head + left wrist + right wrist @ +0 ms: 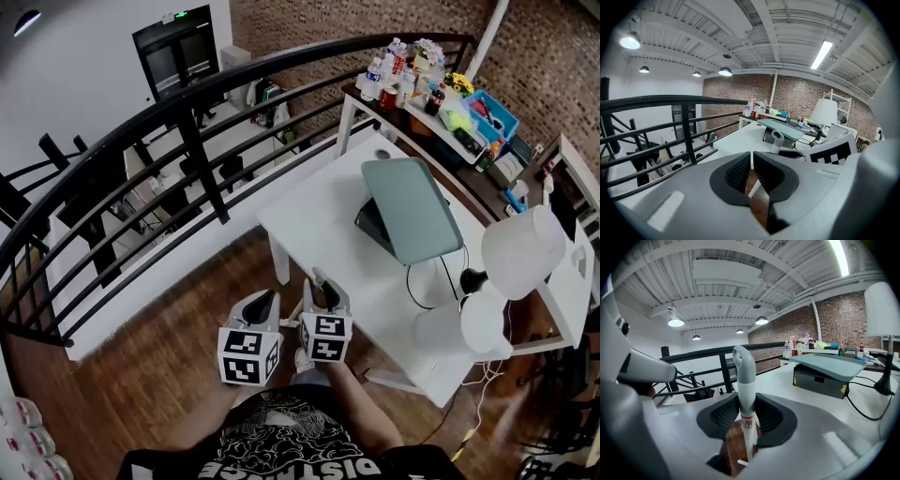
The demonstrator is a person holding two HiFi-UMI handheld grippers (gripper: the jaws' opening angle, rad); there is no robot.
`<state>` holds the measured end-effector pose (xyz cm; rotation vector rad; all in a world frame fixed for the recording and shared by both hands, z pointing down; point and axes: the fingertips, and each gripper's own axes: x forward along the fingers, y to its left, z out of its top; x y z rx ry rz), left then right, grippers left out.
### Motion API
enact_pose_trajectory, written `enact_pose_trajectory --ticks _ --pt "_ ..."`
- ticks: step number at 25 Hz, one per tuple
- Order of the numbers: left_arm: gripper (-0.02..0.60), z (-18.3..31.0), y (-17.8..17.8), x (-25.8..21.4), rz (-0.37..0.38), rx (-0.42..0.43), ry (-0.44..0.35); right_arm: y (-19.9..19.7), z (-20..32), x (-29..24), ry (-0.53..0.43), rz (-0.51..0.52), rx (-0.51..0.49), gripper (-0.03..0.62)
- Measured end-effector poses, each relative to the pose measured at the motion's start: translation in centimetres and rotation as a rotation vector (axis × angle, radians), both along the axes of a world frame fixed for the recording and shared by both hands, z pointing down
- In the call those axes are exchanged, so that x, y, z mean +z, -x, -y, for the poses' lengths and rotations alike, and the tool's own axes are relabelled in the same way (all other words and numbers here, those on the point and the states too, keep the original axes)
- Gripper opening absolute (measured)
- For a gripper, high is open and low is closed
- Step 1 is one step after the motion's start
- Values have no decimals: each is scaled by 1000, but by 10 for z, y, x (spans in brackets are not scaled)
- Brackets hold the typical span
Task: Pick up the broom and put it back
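The broom shows only as its handle (pixel 744 380), white with a grey looped top, standing upright between the jaws of my right gripper (pixel 746 420), which is shut on it. In the head view that gripper (pixel 326 292) is at the near edge of the white table (pixel 319 216), with the handle's grey tip (pixel 319 278) poking up from it. The brush end is hidden. My left gripper (pixel 265 298) hangs close beside it on the left, over wooden floor. Its jaws (pixel 751 171) are closed to a thin slit with nothing in them. The handle top (pixel 776 139) shows to its right.
A black metal railing (pixel 197 141) curves along the left and back. On the table lie a teal slanted stand (pixel 411 208), cables and a white lamp (pixel 523 251). A side table with bottles (pixel 394 70) and bins stands at the back. White cups (pixel 28 441) sit bottom left.
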<state>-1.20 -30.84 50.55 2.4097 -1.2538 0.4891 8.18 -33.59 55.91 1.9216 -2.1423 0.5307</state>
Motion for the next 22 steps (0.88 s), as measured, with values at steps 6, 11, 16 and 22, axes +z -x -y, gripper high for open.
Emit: enact_pose_trajectory --ticks 6,11,16,22 --pt "23 8 -10 -1 -10 -6 0 -13 11 2 1 -18 -5 100" --pt "23 14 -12 0 -12 -17 3 -18 18 3 4 -28 -10 100" --pt "23 16 -14 0 -10 -22 4 -21 21 3 2 -37 -13 100" --pt "23 17 -16 1 -7 -24 4 -25 23 4 -2 -42 -10 100"
